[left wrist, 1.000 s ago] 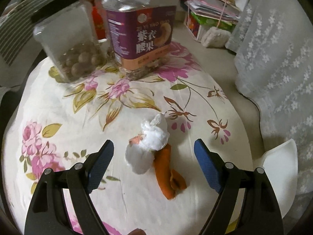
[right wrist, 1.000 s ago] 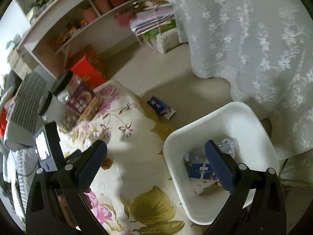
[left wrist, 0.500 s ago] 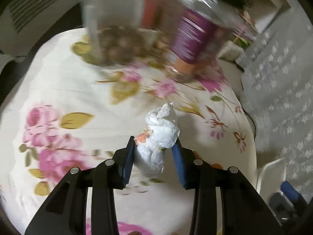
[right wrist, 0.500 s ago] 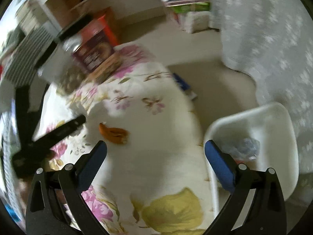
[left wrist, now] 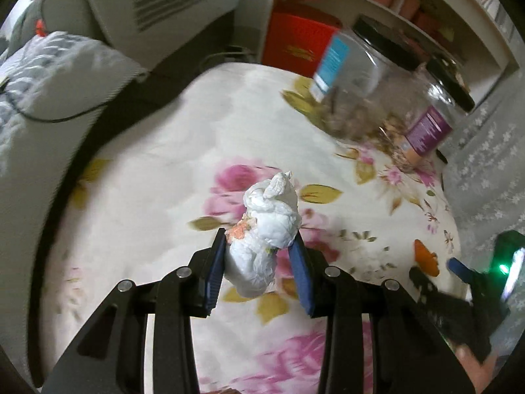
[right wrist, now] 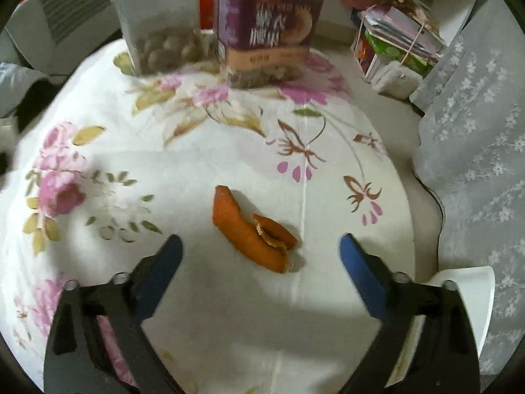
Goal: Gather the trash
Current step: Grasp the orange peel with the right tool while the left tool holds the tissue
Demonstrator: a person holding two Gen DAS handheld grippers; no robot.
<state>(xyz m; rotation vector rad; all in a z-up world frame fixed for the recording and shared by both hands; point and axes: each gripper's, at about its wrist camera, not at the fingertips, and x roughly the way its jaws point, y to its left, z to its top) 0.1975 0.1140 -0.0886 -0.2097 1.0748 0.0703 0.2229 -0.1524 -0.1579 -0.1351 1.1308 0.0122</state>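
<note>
Left hand-held gripper (left wrist: 259, 262) is clenched on the crumpled tissue wad (left wrist: 265, 229), blue pads pinching it low on both flanks, the top of the wad poking out past the fingertips. It's off the cloth, hanging above the flowered counter (left wrist: 147, 170). By my reckoning it's light and soft, squashes easily, so the pinch across the fat middle is the right place; there's an orange smear on one side near the left pad, so it may be a bit damp there.

Right hand-held gripper (right wrist: 259, 252) is over the orange peel (right wrist: 252, 229), jaws closing but the pads not touching it yet, with the peel lying flat on the cloth between and just ahead of the fingertips. It's a curled strip with a smaller torn flap folded at one end. I'd judge it light, leathery, a little slippery on the outer skin, and thin enough to slide under a pad. Best bite is across the thick folded end, where it stands up off the cloth.

To the right, the white bin's rim (right wrist: 472, 282) peeks in beside the counter edge. Farther back, two clear jars (right wrist: 157, 23) stand at the counter's far edge, one with round nuts, one with a purple label. Beyond them, shelves and a lace curtain (right wrist: 475, 131).
</note>
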